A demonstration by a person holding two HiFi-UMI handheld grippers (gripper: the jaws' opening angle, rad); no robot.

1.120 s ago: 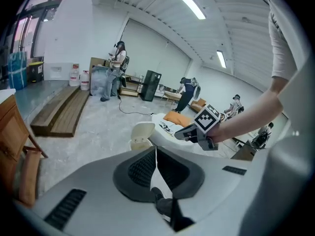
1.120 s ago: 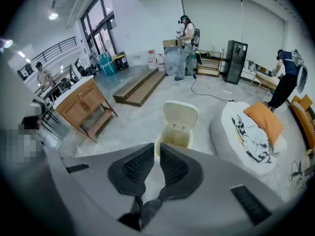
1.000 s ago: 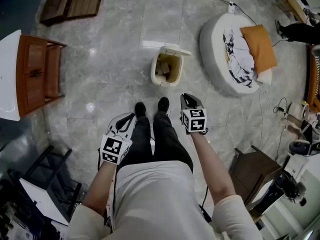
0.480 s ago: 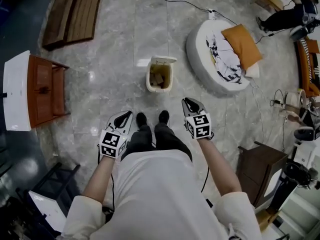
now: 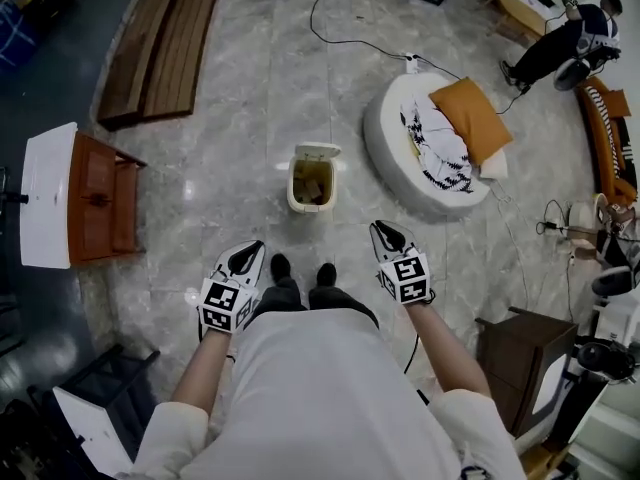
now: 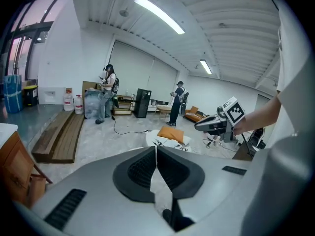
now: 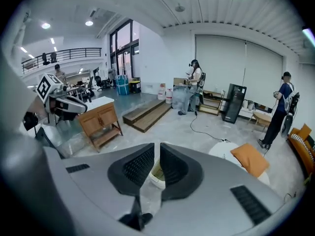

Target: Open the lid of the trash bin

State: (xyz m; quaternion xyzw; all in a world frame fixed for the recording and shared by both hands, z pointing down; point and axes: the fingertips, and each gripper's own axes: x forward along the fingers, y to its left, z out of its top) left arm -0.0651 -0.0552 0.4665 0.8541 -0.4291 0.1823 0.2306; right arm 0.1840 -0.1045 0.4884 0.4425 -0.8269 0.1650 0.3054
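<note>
A small cream trash bin point(image 5: 311, 182) stands on the marble floor ahead of the person's feet. Its lid point(image 5: 317, 151) is tipped up and back, and brown rubbish shows inside. My left gripper point(image 5: 245, 256) hangs low at the left of the legs, well short of the bin, jaws shut on nothing. My right gripper point(image 5: 381, 231) hangs at the right, also shut and empty, apart from the bin. In the right gripper view the trash bin point(image 7: 156, 174) shows through the thin slit between the jaws of the right gripper point(image 7: 157, 151). The left gripper point(image 6: 156, 149) points past the bin.
A round white cushion bed point(image 5: 392, 153) with an orange pillow point(image 5: 470, 118) lies right of the bin. A wooden cabinet point(image 5: 95, 196) with a white top stands at the left, planks point(image 5: 160, 38) at far left. A black cable point(image 5: 345, 38) crosses the floor. People stand far off.
The view has pulled back and the bin now looks smaller and farther from the feet. Both grippers stay low and shut. The lid stands open in every frame.
</note>
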